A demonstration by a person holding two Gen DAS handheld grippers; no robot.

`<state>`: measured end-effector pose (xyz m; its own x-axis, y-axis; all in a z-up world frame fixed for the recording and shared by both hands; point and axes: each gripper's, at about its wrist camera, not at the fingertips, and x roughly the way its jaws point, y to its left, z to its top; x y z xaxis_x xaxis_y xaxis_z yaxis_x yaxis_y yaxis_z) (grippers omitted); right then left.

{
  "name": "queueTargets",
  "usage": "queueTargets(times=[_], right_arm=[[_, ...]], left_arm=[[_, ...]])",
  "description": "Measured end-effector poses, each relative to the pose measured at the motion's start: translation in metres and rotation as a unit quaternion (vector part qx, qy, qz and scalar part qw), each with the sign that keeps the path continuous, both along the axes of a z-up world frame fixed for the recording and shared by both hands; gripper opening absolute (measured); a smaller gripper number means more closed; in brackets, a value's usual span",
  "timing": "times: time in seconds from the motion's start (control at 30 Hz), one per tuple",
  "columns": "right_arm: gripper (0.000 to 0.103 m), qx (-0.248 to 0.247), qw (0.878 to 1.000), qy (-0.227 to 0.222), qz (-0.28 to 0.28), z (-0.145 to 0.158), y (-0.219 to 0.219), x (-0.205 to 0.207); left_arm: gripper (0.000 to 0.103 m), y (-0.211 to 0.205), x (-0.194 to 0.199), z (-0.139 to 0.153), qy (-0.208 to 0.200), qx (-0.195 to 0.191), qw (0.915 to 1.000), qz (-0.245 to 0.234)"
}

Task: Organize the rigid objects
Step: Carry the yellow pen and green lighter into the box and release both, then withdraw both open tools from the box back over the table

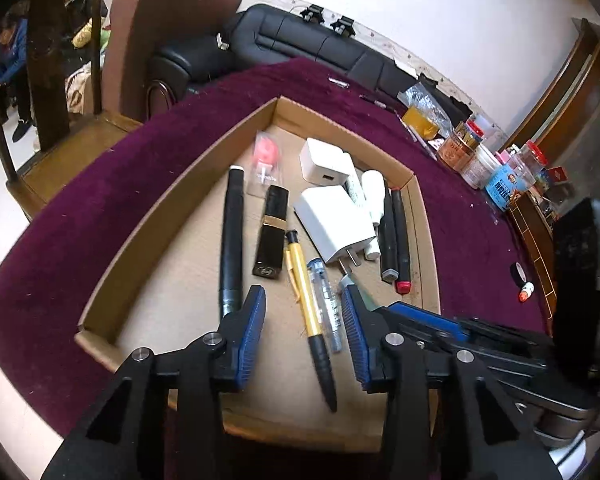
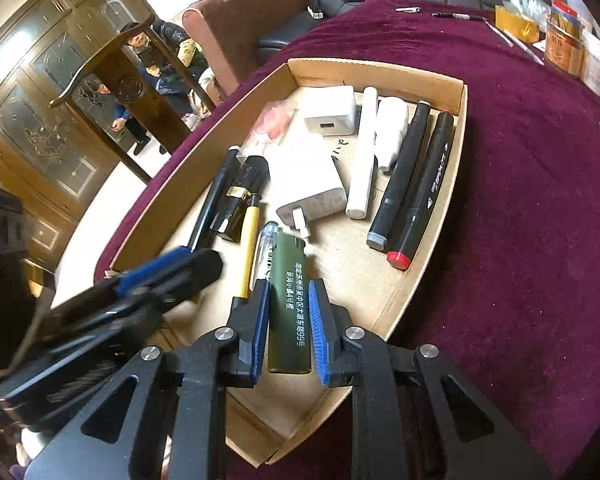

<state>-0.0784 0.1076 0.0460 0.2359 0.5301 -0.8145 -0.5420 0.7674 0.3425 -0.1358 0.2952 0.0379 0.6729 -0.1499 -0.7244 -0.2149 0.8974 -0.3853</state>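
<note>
A shallow cardboard tray (image 1: 148, 220) (image 2: 456, 184) on the purple tablecloth holds pens, markers, chargers and a lipstick. My right gripper (image 2: 289, 292) is shut on a dark green lighter (image 2: 290, 300) with white lettering, held over the tray's near end. My left gripper (image 1: 304, 300) is open and empty over the tray, with a yellow mechanical pencil (image 1: 306, 304) and a clear pen (image 1: 326, 300) lying between its fingers. The left gripper also shows at the left of the right wrist view (image 2: 172, 268). A white charger (image 1: 334, 224) (image 2: 308, 180) lies mid-tray.
Two black markers (image 1: 396, 236) (image 2: 416, 184) lie along the tray's right wall, a long black pen (image 1: 232, 236) at its left. Jars and packets (image 1: 472, 148) stand at the table's far right edge. A small tape roll (image 1: 518, 272) lies right of the tray. Sofa and chair stand behind.
</note>
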Motion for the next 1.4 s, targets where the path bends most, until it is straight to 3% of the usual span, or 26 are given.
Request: queueTargets(times=[0.3, 0.4, 0.5, 0.53, 0.57, 0.6, 0.63, 0.67, 0.73, 0.83, 0.9, 1.0, 1.13, 1.27, 1.4], right_arm=[[0.018, 0.057, 0.996, -0.041, -0.048, 0.033, -0.045, 0.007], [0.018, 0.063, 0.992, -0.076, -0.074, 0.088, -0.068, 0.030], [0.021, 0.109, 0.974, -0.171, -0.102, 0.171, -0.101, 0.030], [0.040, 0.120, 0.964, -0.211, -0.108, 0.196, -0.117, 0.021], [0.074, 0.125, 0.957, -0.237, -0.115, 0.206, -0.128, 0.012], [0.089, 0.126, 0.948, -0.264, -0.128, 0.211, -0.139, 0.002], [0.101, 0.119, 0.935, -0.296, -0.154, 0.206, -0.151, -0.010], [0.103, 0.105, 0.928, -0.312, -0.172, 0.195, -0.160, -0.019], [0.103, 0.056, 0.931, -0.310, -0.184, 0.165, -0.171, -0.023], [0.103, -0.032, 0.944, -0.253, -0.208, 0.101, -0.206, -0.013], [0.097, -0.055, 0.946, -0.207, -0.244, 0.073, -0.247, -0.006], [0.090, -0.031, 0.939, -0.121, -0.321, 0.042, -0.328, 0.002], [0.089, -0.019, 0.921, -0.086, -0.380, 0.029, -0.387, 0.006], [0.089, -0.025, 0.915, -0.086, -0.393, 0.016, -0.396, 0.015], [0.089, -0.028, 0.917, -0.081, -0.388, 0.007, -0.395, 0.033]], left_arm=[[0.050, -0.014, -0.008, 0.013, -0.027, -0.015, 0.9994, -0.013], [0.051, -0.023, -0.006, 0.019, -0.024, -0.003, 0.9996, -0.014], [0.051, -0.034, -0.015, 0.030, -0.042, 0.003, 0.9989, -0.019], [0.053, -0.040, -0.018, 0.035, -0.051, 0.013, 0.9984, -0.020], [0.055, -0.045, -0.020, 0.038, -0.058, 0.020, 0.9979, -0.021], [0.058, -0.050, -0.020, 0.041, -0.064, 0.027, 0.9973, -0.024], [0.059, -0.059, -0.020, 0.044, -0.068, 0.031, 0.9967, -0.032], [0.059, -0.068, -0.019, 0.046, -0.071, 0.031, 0.9960, -0.045], [0.059, -0.084, -0.017, 0.047, -0.070, 0.031, 0.9945, -0.071], [0.059, -0.117, -0.015, 0.040, -0.059, 0.038, 0.9897, -0.125], [0.059, -0.137, -0.014, 0.030, -0.043, 0.038, 0.9862, -0.155], [0.059, -0.166, -0.013, 0.017, -0.020, 0.028, 0.9803, -0.194], [0.059, -0.202, -0.013, 0.007, 0.001, 0.021, 0.9713, -0.237], [0.059, -0.226, -0.014, 0.002, 0.014, 0.031, 0.9643, -0.263], [0.059, -0.233, -0.013, 0.001, 0.020, 0.059, 0.9652, -0.254]])
